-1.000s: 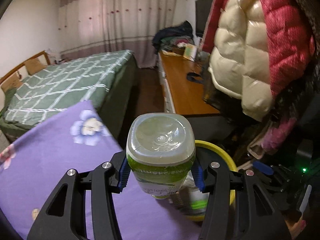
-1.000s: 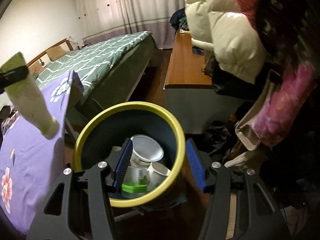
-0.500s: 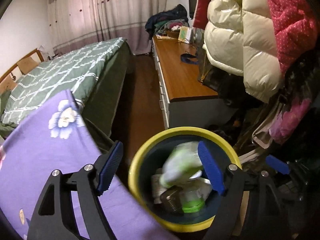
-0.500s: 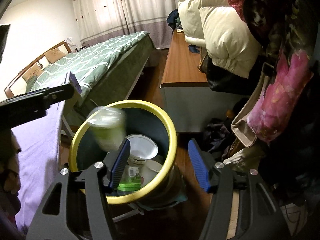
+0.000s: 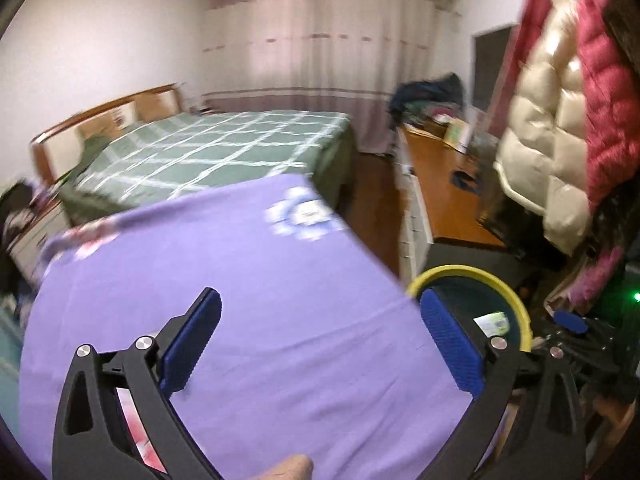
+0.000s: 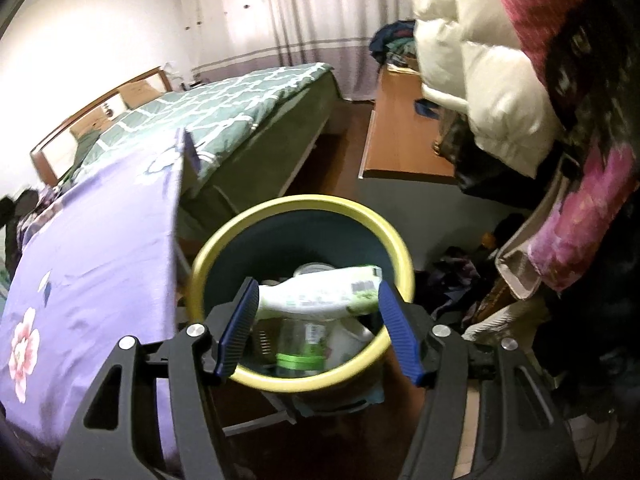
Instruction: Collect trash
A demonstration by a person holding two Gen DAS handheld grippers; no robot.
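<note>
A dark bin with a yellow rim stands beside the purple-clothed table. A white tube with a green label lies across the top of the other trash inside, over a clear bottle with a green cap. My right gripper is open just above the bin's near rim, holding nothing. My left gripper is open and empty over the purple cloth; the bin's rim shows to its right, with a bit of the tube inside.
A green checked bed lies beyond the table. A low wooden cabinet runs along the right. Puffy white and red jackets hang close above the bin. Clutter lies on the floor at the right.
My left gripper opened and let go of the white tube, which fell into the bin. It then swung left, back over the purple cloth. My right gripper stayed open over the bin.
</note>
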